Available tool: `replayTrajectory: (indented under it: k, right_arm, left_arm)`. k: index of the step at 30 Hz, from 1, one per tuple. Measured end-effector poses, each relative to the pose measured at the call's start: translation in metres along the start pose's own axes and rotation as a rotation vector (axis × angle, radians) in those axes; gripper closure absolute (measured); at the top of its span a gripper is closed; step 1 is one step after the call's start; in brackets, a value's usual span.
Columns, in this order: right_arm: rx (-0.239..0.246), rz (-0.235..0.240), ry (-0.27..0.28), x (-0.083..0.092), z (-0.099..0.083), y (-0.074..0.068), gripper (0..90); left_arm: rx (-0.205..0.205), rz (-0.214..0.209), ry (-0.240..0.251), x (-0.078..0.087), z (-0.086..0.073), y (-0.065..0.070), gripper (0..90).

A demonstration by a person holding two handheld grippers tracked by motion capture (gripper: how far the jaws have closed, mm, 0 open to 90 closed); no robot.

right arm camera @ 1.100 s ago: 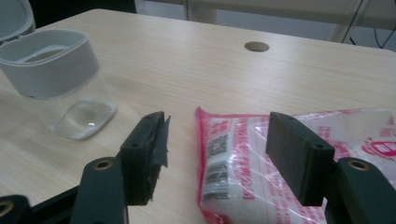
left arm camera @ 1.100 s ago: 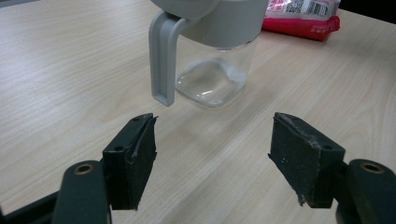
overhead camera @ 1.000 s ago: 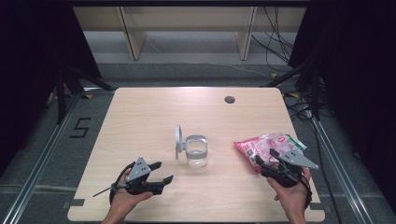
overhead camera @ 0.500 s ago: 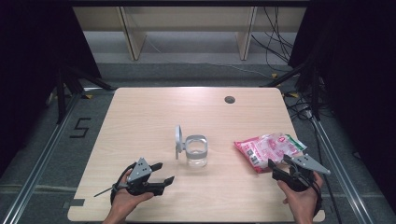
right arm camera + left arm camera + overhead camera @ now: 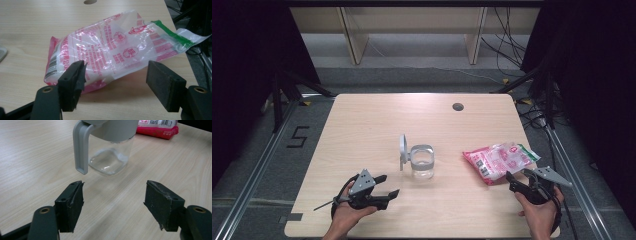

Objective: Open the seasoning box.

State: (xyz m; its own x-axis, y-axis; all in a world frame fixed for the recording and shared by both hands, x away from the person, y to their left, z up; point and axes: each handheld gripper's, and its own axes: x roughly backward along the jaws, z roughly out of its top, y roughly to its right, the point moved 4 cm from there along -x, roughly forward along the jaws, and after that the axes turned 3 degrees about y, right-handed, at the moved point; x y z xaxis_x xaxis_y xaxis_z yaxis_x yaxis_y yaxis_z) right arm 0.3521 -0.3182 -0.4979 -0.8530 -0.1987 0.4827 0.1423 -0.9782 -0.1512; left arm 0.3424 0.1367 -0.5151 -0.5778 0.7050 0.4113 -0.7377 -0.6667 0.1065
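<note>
A clear jar [image 5: 422,161] stands mid-table with its grey lid [image 5: 403,150] flipped up on the left side. The left gripper view looks at the jar [image 5: 110,157] and its grey lid arm [image 5: 81,147] from close by. My left gripper [image 5: 390,184] rests open on the table, short of the jar, with nothing between its jaws [image 5: 113,202]. At the right lies a pink and white plastic bag [image 5: 499,160]. My right gripper [image 5: 518,176] is at the bag's near edge. Its jaws have just been opening and stand wide around that edge [image 5: 116,80], and the pads do not press on the bag [image 5: 112,50].
A round hole [image 5: 457,106] sits in the tabletop at the far right. The bag's green-edged end [image 5: 175,32] reaches the table's right edge. Cables lie on the floor beyond that edge. Bare wood spreads across the table's far half [image 5: 412,115].
My right gripper has drawn back from the bag toward the near right corner, and its jaws have spread wider. The bag, the jar and the left gripper have stayed put.
</note>
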Motion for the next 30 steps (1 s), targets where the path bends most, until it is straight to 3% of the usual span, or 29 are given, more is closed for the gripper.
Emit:
replayTrajectory:
  k: [2, 3, 5, 6, 7, 8, 9, 10, 11, 13, 14, 17, 19, 20, 22, 26, 27, 28, 29, 30]
  right_arm:
    - [0.004, -0.006, -0.017, 0.001, -0.001, 0.003, 30.0]
    - [0.03, -0.011, 0.006, -0.002, 0.0, 0.008, 29.1]
    - [0.02, 0.003, 0.025, -0.005, 0.001, 0.01, 27.5]
    - [-0.023, -0.003, 0.019, -0.005, 0.0, 0.007, 26.1]
    - [0.017, -0.004, 0.006, -0.006, 0.0, 0.012, 24.1]
    - [-0.034, 0.008, 0.013, -0.007, 0.0, 0.011, 23.7]
    - [-0.013, 0.023, 0.021, -0.009, 0.0, 0.014, 23.2]
    - [-0.015, 0.005, 0.03, -0.01, 0.0, 0.016, 22.4]
    - [-0.052, -0.005, 0.027, -0.01, -0.001, 0.014, 22.3]
    - [-0.077, 0.007, 0.015, -0.012, -0.001, 0.013, 20.6]
    - [-0.091, 0.017, -0.005, -0.011, -0.001, 0.013, 20.5]
    - [-0.053, 0.026, 0.007, -0.013, -0.001, 0.017, 19.5]
    - [-0.064, 0.01, 0.003, -0.014, -0.002, 0.017, 19.2]
    - [-0.062, 0.013, 0.003, -0.014, -0.002, 0.017, 19.3]
    - [-0.103, 0.014, 0.003, -0.015, -0.003, 0.017, 19.3]
    - [-0.136, 0.009, -0.003, -0.019, -0.003, 0.018, 19.3]
    - [-0.081, 0.008, -0.007, -0.02, -0.003, 0.023, 19.3]
    - [-0.104, -0.003, -0.018, -0.02, -0.003, 0.022, 19.3]
    - [-0.125, 0.027, -0.006, -0.023, -0.002, 0.021, 19.4]
    - [-0.11, 0.059, -0.042, -0.023, -0.002, 0.023, 19.6]
  left_arm:
    - [0.003, 0.004, -0.005, 0.0, 0.0, -0.001, 30.4]
    - [0.013, 0.009, -0.001, 0.0, 0.0, 0.0, 30.4]
    - [0.015, 0.005, 0.002, -0.001, 0.0, 0.0, 30.4]
    - [0.017, 0.006, 0.001, -0.001, 0.0, 0.0, 30.4]
    - [0.022, 0.007, -0.003, -0.001, 0.0, 0.001, 30.4]
    - [0.011, 0.003, -0.001, -0.001, 0.001, 0.001, 30.4]
    - [0.019, 0.001, 0.004, -0.001, 0.001, 0.003, 30.4]
    - [0.016, 0.003, -0.001, -0.001, 0.001, 0.003, 30.4]
    - [0.017, -0.006, 0.001, -0.001, 0.001, 0.003, 30.4]
    - [-0.008, -0.01, -0.001, -0.001, 0.001, 0.002, 30.3]
    - [0.021, -0.006, -0.001, -0.001, 0.001, 0.003, 30.3]
    - [0.013, -0.003, -0.003, -0.001, 0.001, 0.002, 30.3]
    - [-0.005, -0.006, -0.004, -0.001, 0.001, 0.002, 30.3]
    - [0.013, -0.007, 0.0, -0.001, 0.001, 0.003, 30.3]
    - [0.006, -0.01, 0.004, -0.002, 0.002, 0.004, 30.3]
    - [0.015, -0.013, -0.007, -0.004, 0.001, 0.006, 30.3]
    - [0.012, -0.015, -0.01, -0.004, 0.001, 0.005, 30.2]
    - [0.003, -0.019, -0.012, -0.004, 0.001, 0.005, 30.3]
    - [-0.013, -0.026, -0.011, -0.005, 0.001, 0.004, 30.3]
    - [-0.009, -0.027, -0.009, -0.005, 0.001, 0.004, 30.3]
